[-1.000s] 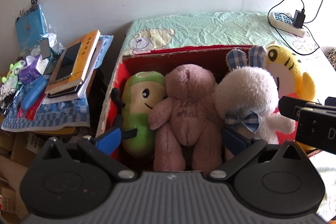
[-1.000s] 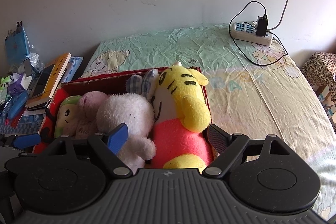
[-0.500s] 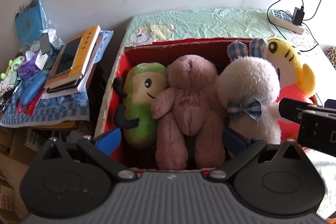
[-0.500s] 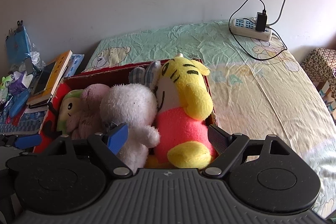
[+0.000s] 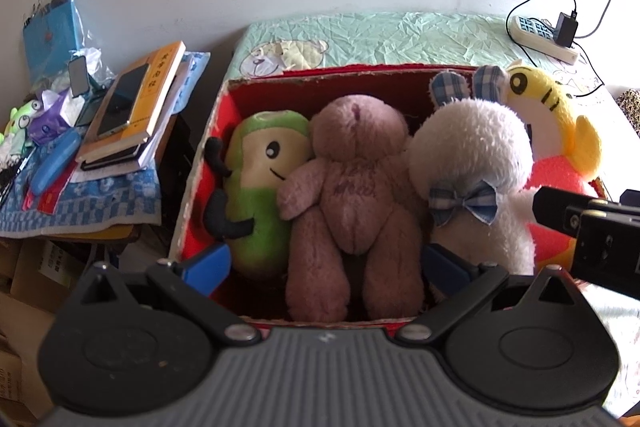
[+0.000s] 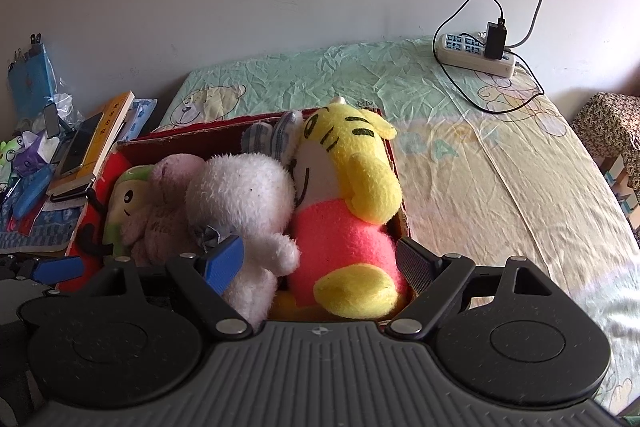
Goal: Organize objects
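Note:
A red cardboard box [image 5: 320, 73] on the bed holds a row of plush toys: a green one [image 5: 260, 183], a mauve bear [image 5: 356, 187], a white rabbit with a checked bow [image 5: 472, 163] and a yellow tiger in pink [image 5: 556, 131]. The box [image 6: 180, 137], rabbit [image 6: 240, 195] and tiger [image 6: 344, 183] also show in the right wrist view. My left gripper [image 5: 324, 263] is open and empty, in front of the bear's legs. My right gripper [image 6: 320, 259] is open and empty, in front of the rabbit and tiger.
A side table at the left carries a stack of books with a phone [image 5: 132, 107], a blue case and small items. A power strip with a charger [image 6: 476, 55] lies at the bed's far right corner. The bed sheet [image 6: 500, 167] stretches right of the box.
Both grippers have drawn back and risen slightly from the box, so more of the toys and the near rim show. The toys stay in place. Both stay open.

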The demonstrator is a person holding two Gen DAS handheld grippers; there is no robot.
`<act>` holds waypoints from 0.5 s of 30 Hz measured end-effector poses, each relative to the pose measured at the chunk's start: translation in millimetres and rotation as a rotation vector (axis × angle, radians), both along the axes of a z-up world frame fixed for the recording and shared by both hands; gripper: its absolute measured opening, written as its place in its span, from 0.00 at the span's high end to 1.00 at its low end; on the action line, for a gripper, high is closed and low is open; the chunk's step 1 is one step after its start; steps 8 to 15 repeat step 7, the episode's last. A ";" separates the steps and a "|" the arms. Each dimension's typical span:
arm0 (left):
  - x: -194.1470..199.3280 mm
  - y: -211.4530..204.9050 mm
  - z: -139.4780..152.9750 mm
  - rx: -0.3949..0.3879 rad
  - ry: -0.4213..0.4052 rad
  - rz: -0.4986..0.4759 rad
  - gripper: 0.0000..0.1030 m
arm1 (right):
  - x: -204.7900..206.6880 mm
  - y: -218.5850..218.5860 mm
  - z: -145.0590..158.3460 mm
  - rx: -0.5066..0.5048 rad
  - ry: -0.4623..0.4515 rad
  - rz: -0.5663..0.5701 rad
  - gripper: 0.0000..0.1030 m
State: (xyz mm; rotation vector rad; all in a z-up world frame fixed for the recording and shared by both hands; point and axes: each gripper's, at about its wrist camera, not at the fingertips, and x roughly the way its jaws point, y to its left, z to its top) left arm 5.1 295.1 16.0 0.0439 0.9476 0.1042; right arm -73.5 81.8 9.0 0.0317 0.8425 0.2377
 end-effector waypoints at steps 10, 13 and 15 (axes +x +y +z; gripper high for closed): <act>-1.5 -5.6 2.1 0.007 -0.031 -0.014 0.01 | 0.6 -4.3 0.1 0.011 -0.003 0.000 0.17; -1.5 -5.6 2.1 0.007 -0.031 -0.014 0.01 | 0.6 -4.3 0.1 0.011 -0.003 0.000 0.17; -1.5 -5.6 2.1 0.007 -0.031 -0.014 0.01 | 0.6 -4.3 0.1 0.011 -0.003 0.000 0.17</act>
